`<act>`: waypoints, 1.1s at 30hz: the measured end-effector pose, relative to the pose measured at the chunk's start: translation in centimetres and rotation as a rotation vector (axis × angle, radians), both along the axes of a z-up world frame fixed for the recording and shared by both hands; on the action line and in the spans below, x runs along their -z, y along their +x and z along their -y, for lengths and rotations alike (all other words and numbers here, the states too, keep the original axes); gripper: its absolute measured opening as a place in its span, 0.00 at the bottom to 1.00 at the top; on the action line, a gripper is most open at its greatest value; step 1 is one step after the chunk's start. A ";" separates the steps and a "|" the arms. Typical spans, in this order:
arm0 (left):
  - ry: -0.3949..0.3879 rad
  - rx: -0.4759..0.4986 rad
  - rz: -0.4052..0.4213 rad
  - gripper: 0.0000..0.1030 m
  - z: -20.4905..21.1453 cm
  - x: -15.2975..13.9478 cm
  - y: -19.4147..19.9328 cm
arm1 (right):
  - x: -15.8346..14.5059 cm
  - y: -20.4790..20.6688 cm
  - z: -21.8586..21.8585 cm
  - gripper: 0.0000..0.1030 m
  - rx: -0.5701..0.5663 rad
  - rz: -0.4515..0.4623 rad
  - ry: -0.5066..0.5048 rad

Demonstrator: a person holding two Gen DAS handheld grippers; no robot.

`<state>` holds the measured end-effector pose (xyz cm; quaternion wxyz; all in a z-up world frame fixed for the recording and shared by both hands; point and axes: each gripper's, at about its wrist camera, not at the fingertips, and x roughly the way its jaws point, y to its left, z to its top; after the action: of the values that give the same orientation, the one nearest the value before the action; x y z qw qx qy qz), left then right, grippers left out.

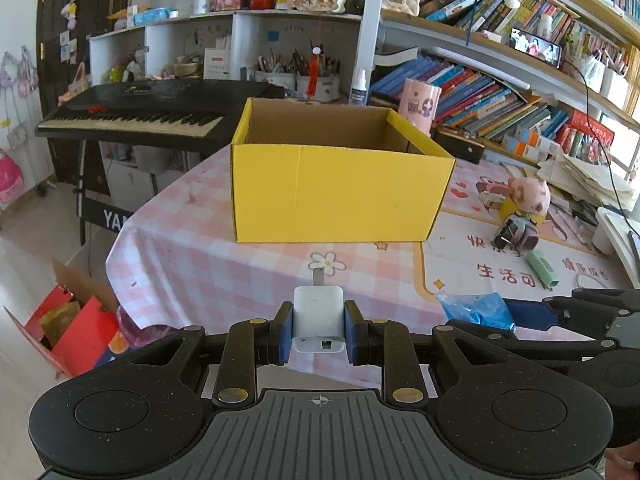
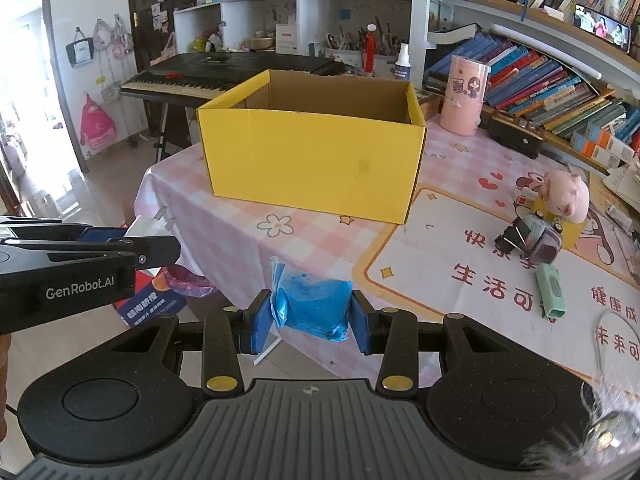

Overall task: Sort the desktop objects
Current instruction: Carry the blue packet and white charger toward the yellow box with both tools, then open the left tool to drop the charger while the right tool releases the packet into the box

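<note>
- left gripper (image 1: 318, 330): blue pads pinched on both sides of a small white plastic charger block (image 1: 319, 316), jaws nearly closed. block sits square between the pads, prongs pointing forward toward the box, port end facing the camera.
- right gripper (image 2: 311, 320): jaws part open, clamped on a soft blue clay lump in a clear plastic bag (image 2: 316, 308). lump fills the gap between the pads; the bag's twisted end sticks up past the left pad.
- both loads held clear of the pink checked tablecloth (image 1: 224, 256), over the near table edge.
- open-top yellow cardboard box (image 1: 340, 188) stands on the cloth ahead of both grippers, well apart from them. its floor is hidden from both views.
- to the right on the cloth: pink plush pig (image 2: 566, 196), a grey-lilac gadget (image 2: 532, 240) just in front of it, and a mint green rectangular case (image 2: 550, 290) lying flat nearer the camera.
- tall pink printed cylinder tin (image 2: 464, 94) stands right of the box's far corner.
</note>
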<state>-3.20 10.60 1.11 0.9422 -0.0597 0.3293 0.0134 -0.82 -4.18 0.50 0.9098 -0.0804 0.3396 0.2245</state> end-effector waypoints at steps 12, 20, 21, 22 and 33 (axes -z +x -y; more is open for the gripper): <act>0.033 -0.011 0.036 0.23 0.5 -0.9 2.1 | -0.7 2.3 0.6 0.37 0.001 0.056 0.031; 0.072 -0.009 0.114 0.23 1.2 -3.1 4.6 | -2.8 5.3 1.1 0.36 0.000 0.166 0.055; 0.078 -0.009 0.128 0.23 1.3 -3.4 5.0 | -3.2 5.8 1.0 0.36 -0.004 0.186 0.059; 0.081 -0.008 0.139 0.23 1.3 -3.7 5.4 | -3.5 6.2 1.0 0.36 -0.009 0.202 0.062; 0.106 -0.047 0.209 0.23 1.7 -5.8 10.6 | -5.8 12.4 0.0 0.36 -0.095 0.276 0.089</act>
<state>7.43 8.94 6.95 0.9727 -0.0184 0.2267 0.0468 11.56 -4.17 6.29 0.9389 -0.0861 0.1969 0.2689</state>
